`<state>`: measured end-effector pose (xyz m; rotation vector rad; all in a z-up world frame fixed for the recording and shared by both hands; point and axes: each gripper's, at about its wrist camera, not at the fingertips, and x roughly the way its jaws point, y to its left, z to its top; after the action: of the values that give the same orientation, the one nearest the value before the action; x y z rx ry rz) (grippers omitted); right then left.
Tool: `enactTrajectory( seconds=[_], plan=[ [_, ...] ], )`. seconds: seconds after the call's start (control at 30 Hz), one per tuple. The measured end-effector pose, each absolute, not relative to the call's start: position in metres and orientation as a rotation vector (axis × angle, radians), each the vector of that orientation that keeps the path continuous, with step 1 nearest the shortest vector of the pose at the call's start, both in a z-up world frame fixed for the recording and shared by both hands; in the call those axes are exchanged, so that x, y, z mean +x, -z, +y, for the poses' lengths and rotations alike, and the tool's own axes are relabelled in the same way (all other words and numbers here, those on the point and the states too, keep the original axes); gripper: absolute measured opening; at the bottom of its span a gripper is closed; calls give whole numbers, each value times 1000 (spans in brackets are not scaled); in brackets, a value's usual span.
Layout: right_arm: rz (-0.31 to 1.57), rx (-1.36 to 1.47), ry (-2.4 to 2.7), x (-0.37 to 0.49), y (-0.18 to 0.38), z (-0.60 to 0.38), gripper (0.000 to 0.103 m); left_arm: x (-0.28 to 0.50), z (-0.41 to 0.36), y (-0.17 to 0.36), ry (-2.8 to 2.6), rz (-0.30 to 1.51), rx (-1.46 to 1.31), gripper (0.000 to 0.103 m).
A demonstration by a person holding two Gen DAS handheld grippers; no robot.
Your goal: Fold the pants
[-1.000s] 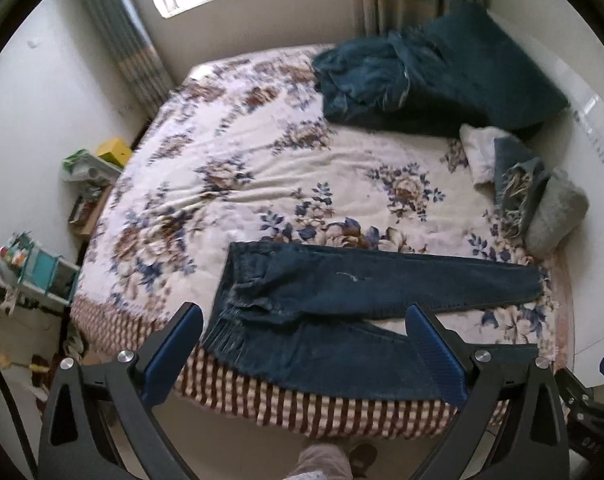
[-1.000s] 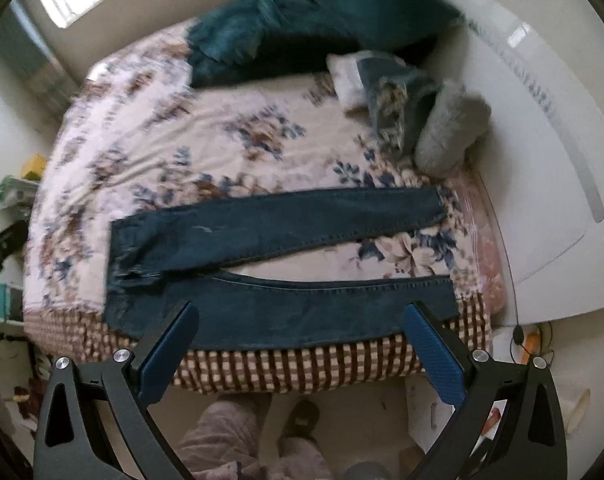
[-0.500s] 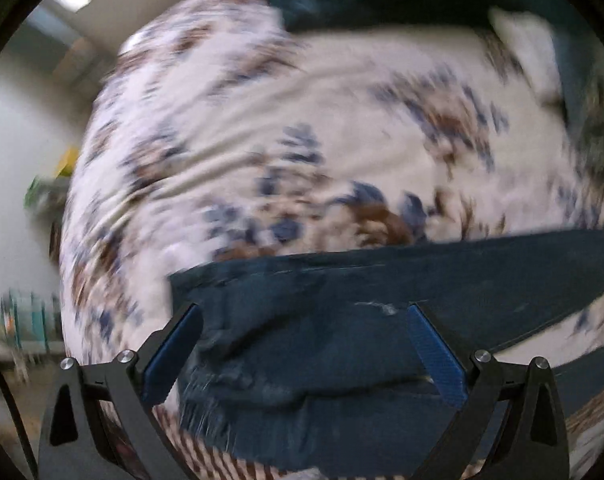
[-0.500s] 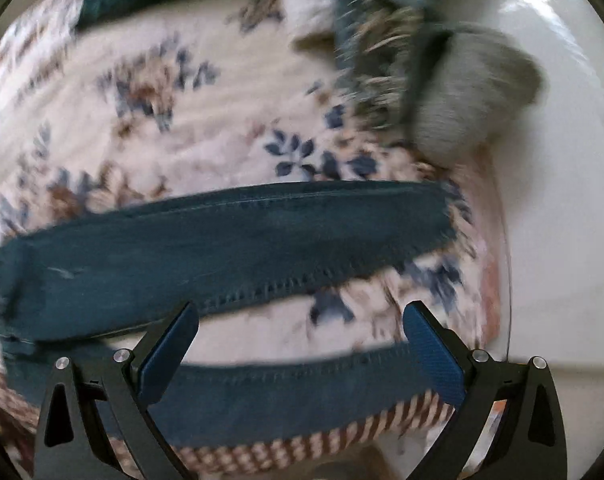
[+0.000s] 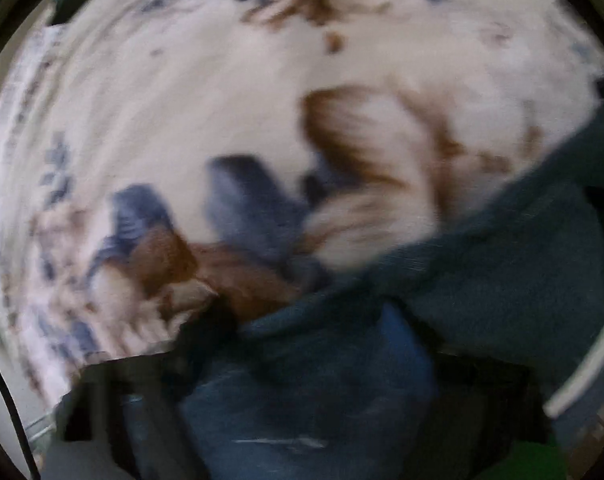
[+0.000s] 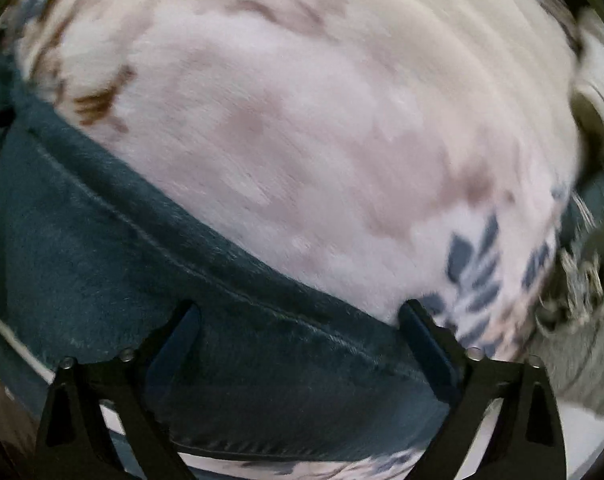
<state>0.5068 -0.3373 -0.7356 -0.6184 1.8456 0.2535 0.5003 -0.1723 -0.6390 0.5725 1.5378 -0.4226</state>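
Pants [image 5: 481, 280], dark denim, lie on the floral bedspread [image 5: 222, 100]; left wrist view is badly blurred, left gripper [image 5: 302, 360] jaws just been closing with denim between them, grip unclear. Right wrist view: right gripper [image 6: 298, 332] fingers wide, closing slightly, straddling a pant leg [image 6: 142, 260], pads not pressing.

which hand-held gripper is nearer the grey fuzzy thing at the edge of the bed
Right. The right hand-held gripper straddles the jeans with the grey fuzzy thing just beside it; the left view shows only jeans and bedspread.
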Motion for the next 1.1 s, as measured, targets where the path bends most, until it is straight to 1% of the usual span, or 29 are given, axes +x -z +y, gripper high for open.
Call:
enactTrajectory(
  seconds=[0.03,0.07,0.1,0.13,0.17,0.23,0.37,0.53,0.67,0.7,0.73,0.83,0.87,1.0,1.1],
  plan=[
    [1849,-597,-290,508,736,-338,79,497,-174,635,469,1533,567,44],
    [1850,-570,-316,509,736,-338,67,493,-177,632,495,1527,573,32],
    [1850,-539,-332,509,734,-339,62,490,-179,627,504,1506,587,28],
    [1842,-520,-336,508,730,-340,45,487,-182,624,505,1496,598,20],
    [1825,-490,-333,507,725,-342,28,484,-184,619,499,1477,609,14],
    [1802,-413,-330,505,714,-348,16,476,-181,606,478,1449,590,9],
    [1707,-340,-290,493,684,-356,12,457,-164,563,414,1378,500,6],
    [1564,-302,-227,461,638,-364,11,410,-138,503,322,1304,388,6],
    [1483,-231,-179,412,601,-373,11,354,-124,475,235,1303,233,5],
    [1472,-223,-174,386,604,-359,11,346,-129,477,218,1301,215,5],
    [1465,-209,-170,370,592,-351,11,330,-123,472,199,1301,195,5],
    [1464,-233,-156,306,566,-318,11,287,-110,484,149,1371,113,5],
    [1469,-253,-146,285,566,-313,11,270,-107,492,146,1407,97,5],
    [1564,-229,-112,227,599,-306,11,220,-96,538,115,1525,32,5],
    [1627,-248,-89,195,634,-300,12,209,-91,578,80,1582,7,5]
  ],
)
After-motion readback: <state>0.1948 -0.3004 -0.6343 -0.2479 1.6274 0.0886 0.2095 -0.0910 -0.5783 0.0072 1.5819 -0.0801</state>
